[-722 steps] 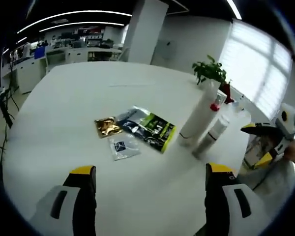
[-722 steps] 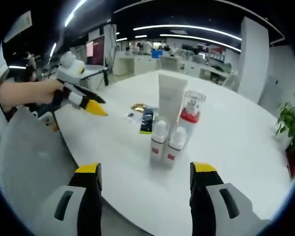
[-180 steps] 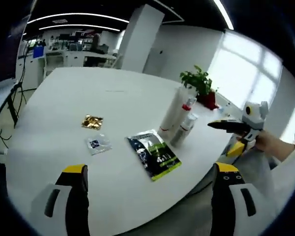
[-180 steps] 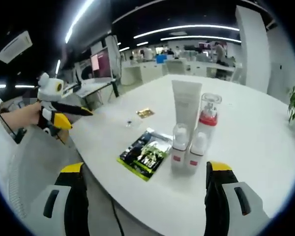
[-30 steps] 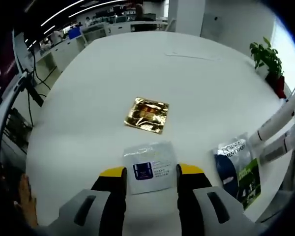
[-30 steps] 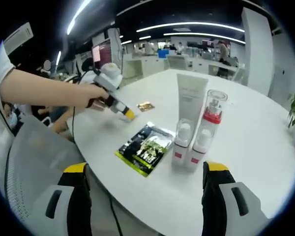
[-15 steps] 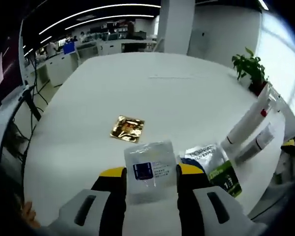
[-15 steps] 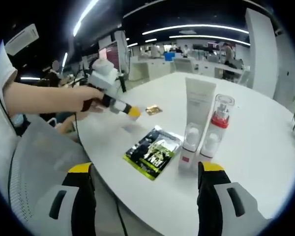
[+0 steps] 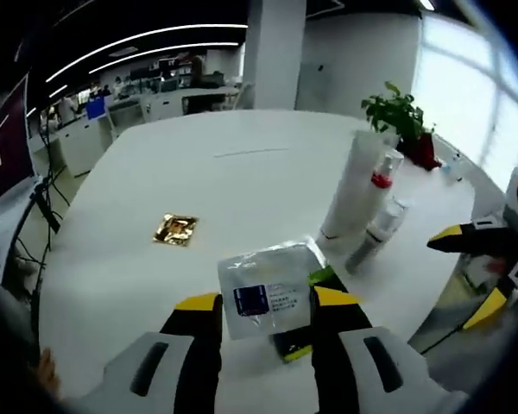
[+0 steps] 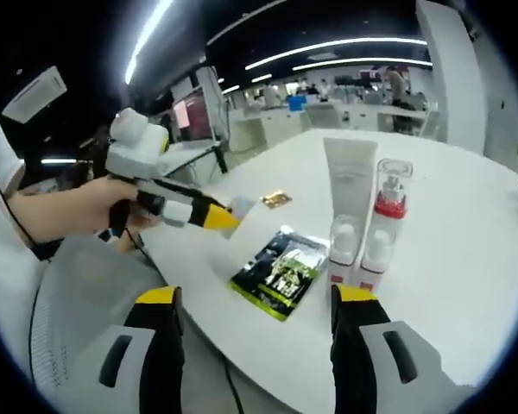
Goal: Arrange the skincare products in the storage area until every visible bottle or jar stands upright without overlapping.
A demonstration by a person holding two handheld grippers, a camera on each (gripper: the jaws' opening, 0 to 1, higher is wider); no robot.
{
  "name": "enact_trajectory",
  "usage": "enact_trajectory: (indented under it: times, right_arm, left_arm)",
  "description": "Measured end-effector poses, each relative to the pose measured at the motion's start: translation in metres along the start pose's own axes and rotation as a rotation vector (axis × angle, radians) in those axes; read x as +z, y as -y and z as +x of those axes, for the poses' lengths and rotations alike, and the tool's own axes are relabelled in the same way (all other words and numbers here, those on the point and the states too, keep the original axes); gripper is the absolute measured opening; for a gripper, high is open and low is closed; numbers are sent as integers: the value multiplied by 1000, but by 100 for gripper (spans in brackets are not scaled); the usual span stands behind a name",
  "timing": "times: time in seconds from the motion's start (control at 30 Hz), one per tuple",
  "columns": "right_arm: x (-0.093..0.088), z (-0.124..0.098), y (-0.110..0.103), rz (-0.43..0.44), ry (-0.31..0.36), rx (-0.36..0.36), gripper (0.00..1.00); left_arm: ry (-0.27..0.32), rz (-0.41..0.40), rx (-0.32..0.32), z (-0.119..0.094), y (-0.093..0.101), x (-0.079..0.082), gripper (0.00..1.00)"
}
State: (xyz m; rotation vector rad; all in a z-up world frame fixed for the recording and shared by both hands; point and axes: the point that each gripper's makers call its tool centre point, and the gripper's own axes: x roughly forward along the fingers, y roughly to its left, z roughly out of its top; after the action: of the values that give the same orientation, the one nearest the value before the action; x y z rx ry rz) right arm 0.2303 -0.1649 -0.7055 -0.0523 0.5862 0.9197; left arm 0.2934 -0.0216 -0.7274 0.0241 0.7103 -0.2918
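Clear sachet (image 9: pixel 266 293), clamped in the left hand-held gripper (image 9: pixel 265 302), now rides lifted above the green packet (image 10: pixel 283 272); right hand-held gripper (image 10: pixel 254 297) gapes empty.

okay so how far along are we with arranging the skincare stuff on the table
Done: the white tube, the red-collared pump bottle and two small white bottles stand upright in a tight group. In hand: the left gripper is shut on a clear sample sachet, lifted off the white table. Left: placing that sachet; the gold sachet and dark green packet lie flat. The right gripper is open.
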Motion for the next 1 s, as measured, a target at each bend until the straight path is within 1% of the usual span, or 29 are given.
enact_trajectory:
  times: [0.1, 0.2, 0.3, 0.33, 0.43, 0.47, 0.53, 0.57, 0.63, 0.67, 0.73, 0.8, 0.93, 1.0]
  right_arm:
    - [1, 1, -5, 19, 4, 29, 63]
    - [5, -1, -4, 40, 28, 40, 59]
    - [9, -2, -5, 94, 53, 58, 57]
    - [11, -2, -5, 102, 63, 64, 55]
    - [14, 0, -6, 105, 67, 72, 50]
    - [15, 1, -6, 104, 68, 74, 49]
    - [21, 3, -5, 113, 80, 75, 49]
    - [25, 4, -5, 121, 93, 80, 49]
    - [32, 6, -5, 138, 116, 90, 47]
    - [35, 6, -4, 141, 121, 92, 46]
    - [40, 7, -5, 145, 129, 99, 42]
    - [44, 8, -4, 156, 137, 109, 40]
    - [48, 9, -3, 178, 149, 118, 36]
    - [49, 11, -5, 194, 147, 134, 32]
  left_arm:
    - [6, 34, -19, -5, 11, 1, 37]
    - [8, 74, -32, -13, 22, 2, 37]
    - [8, 82, -43, -21, 29, 1, 37]
    - [11, 97, -54, -24, 33, 1, 37]
    - [12, 115, -70, -29, 40, 1, 37]
    - [17, 130, -75, -30, 44, 2, 37]
    - [22, 143, -83, -32, 48, 3, 37]
    - [22, 152, -95, -34, 55, 5, 37]
    - [29, 170, -105, -36, 61, 7, 37]
    - [31, 188, -107, -37, 63, 8, 37]
    - [33, 195, -117, -38, 68, 9, 37]
    - [38, 207, -120, -40, 69, 10, 37]
    - [49, 244, -119, -45, 76, 13, 37]
    - [54, 254, -121, -48, 79, 14, 37]
